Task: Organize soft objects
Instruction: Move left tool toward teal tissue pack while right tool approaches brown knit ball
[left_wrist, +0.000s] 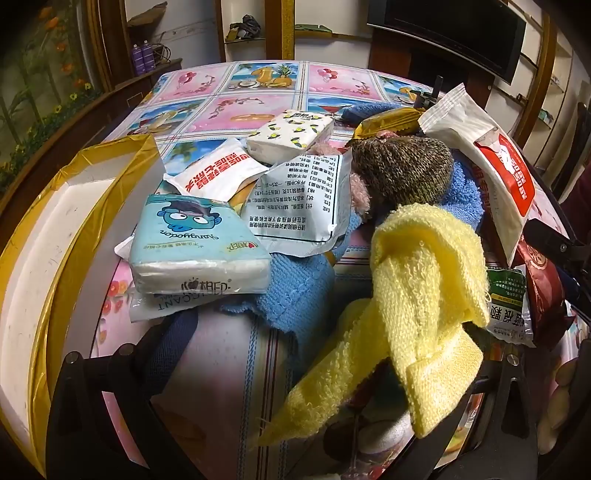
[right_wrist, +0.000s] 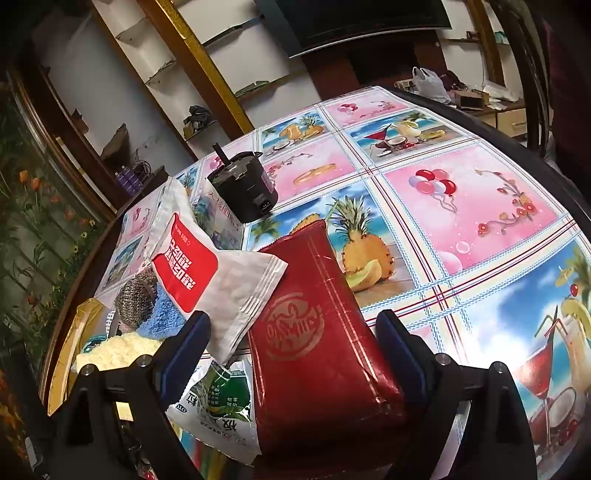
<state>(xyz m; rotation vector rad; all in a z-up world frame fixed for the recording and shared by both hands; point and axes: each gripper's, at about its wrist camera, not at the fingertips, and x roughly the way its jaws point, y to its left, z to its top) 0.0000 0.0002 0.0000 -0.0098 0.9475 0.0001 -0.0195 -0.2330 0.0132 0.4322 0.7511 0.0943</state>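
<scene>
Yellow towel (left_wrist: 424, 280) crumpled, draped between wide left hand-held gripper (left_wrist: 295, 373), red pouch (right_wrist: 317, 354) between wide right hand-held gripper (right_wrist: 295, 343)

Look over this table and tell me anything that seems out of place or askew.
One thing stands out: a hard black device sits at the edge of the pile of soft packs and cloths, tipped at an angle against a tissue pack. The yellow towel lies crumpled over the heap, draped across the left gripper.
</scene>
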